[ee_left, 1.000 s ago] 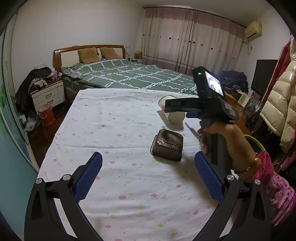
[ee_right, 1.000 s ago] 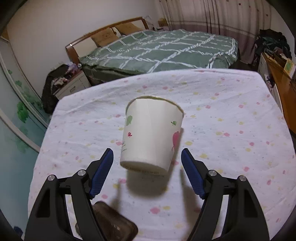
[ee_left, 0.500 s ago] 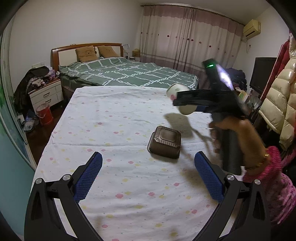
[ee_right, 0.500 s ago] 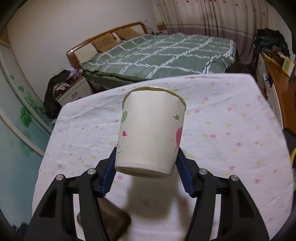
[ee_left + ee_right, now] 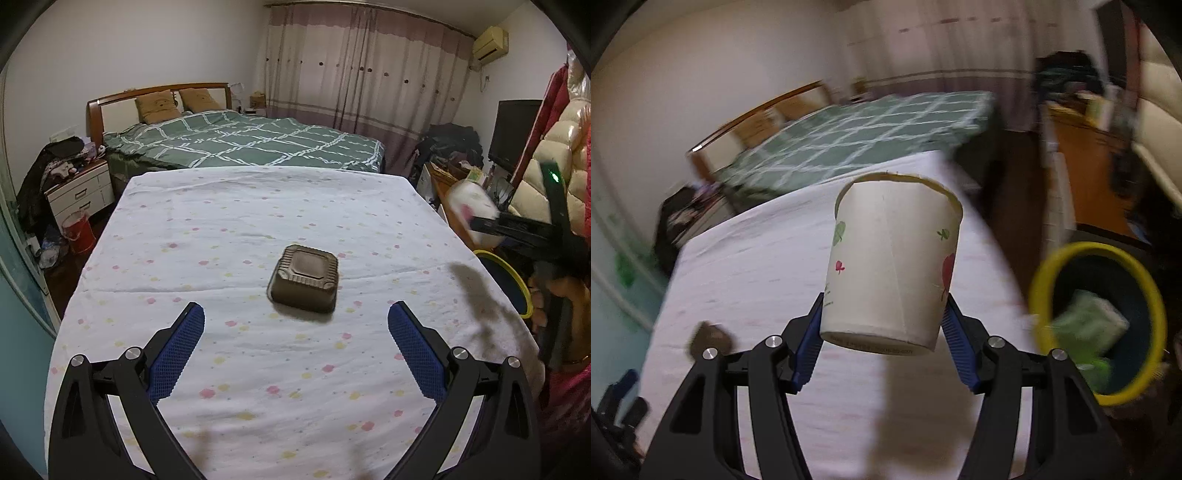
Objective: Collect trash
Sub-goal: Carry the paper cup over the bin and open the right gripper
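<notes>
- Paper cup (image 5: 892,258), white with small leaf and red prints, sits clamped between the blue pads of the right hand-held gripper (image 5: 882,332), gripped low on its sides near the base, rim pointing away and up.
- Seen from the left wrist, that cup (image 5: 471,214) is blurred and hangs past the right edge of the worktop (image 5: 258,229), above the bin.
- Yellow-rimmed bin (image 5: 1049,266) stands on the floor just beside the worktop's right edge; a green-and-white package (image 5: 1089,325) lies inside it.
- A person's hand (image 5: 554,295) grips the handle of the right hand-held gripper, with a pink sleeve (image 5: 569,398) below it.
- Left hand-held gripper (image 5: 295,325) has its jaws wide apart with nothing between them, angled down at the worktop.
- Brown square tray (image 5: 303,282) lies upside down on the spotted cloth near the middle of the worktop, just beyond the left fingertips (image 5: 192,314) and touching neither.
- A bed (image 5: 243,144) with a green checked cover stands behind the worktop.
</notes>
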